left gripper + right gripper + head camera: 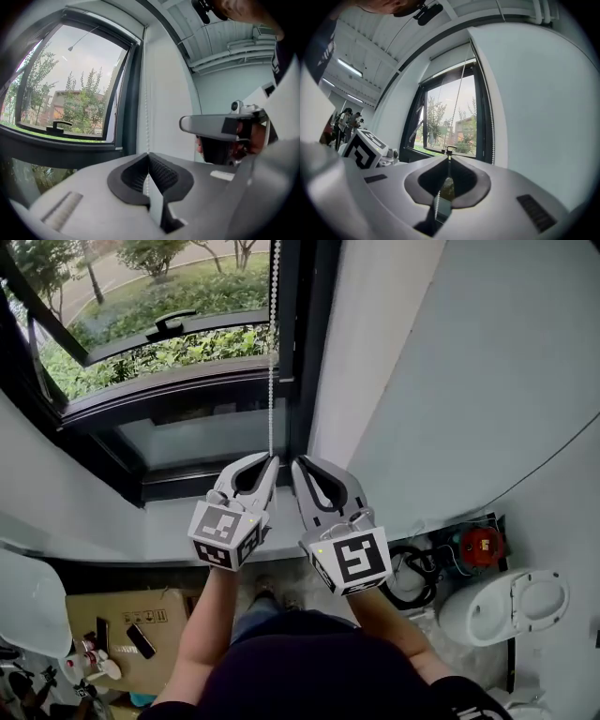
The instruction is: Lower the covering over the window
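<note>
Head view: both forearms reach forward, holding the left gripper [273,461] and right gripper [297,465] side by side, tips toward the window [159,324], with the chain [273,352] hanging down to the left tips. Left gripper view: the jaws are fully closed, clamping the chain [147,93], which runs straight up beside the frame. Right gripper view: the jaws are likewise closed on a chain strand, beads showing behind the tips; the blind [450,55] sits rolled at the window top.
</note>
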A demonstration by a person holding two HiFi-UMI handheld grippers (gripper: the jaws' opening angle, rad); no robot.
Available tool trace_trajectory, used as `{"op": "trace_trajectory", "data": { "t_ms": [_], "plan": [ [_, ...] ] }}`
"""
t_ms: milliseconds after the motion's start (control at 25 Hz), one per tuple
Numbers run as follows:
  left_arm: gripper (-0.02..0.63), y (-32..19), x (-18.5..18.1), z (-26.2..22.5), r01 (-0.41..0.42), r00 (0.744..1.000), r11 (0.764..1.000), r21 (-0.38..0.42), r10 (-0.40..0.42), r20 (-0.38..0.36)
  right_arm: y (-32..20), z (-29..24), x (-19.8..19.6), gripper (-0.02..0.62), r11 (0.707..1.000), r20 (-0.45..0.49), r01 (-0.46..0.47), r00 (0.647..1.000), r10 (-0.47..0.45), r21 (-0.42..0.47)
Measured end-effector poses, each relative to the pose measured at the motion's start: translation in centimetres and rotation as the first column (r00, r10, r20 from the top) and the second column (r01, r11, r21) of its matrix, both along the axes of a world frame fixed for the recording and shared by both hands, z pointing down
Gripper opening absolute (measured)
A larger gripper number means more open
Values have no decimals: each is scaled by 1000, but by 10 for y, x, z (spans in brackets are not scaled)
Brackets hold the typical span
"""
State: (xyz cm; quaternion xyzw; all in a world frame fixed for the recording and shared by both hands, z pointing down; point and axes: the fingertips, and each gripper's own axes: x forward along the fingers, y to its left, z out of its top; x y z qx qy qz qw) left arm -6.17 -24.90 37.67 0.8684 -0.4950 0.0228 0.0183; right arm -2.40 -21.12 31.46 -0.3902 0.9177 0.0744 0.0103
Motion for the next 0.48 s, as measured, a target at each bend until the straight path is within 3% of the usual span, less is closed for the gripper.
{"op": "trace_trajectory", "data": {
  "t_ms": [120,320,480],
  "plan": [
    [14,22,6,-3,-11,1000,1000,4,11,-19,11,0,-3,14,999,-2,52,999,-52,-13],
    [14,58,18,-8,-45,998,999,17,46,-43,34,-12,-3,17,983,99,171,982,-164,-70],
    [14,80,22,-11,-50,997,998,44,52,-51,51,-19,-4,23,971,117,225,969,-215,-76]
  ]
}}
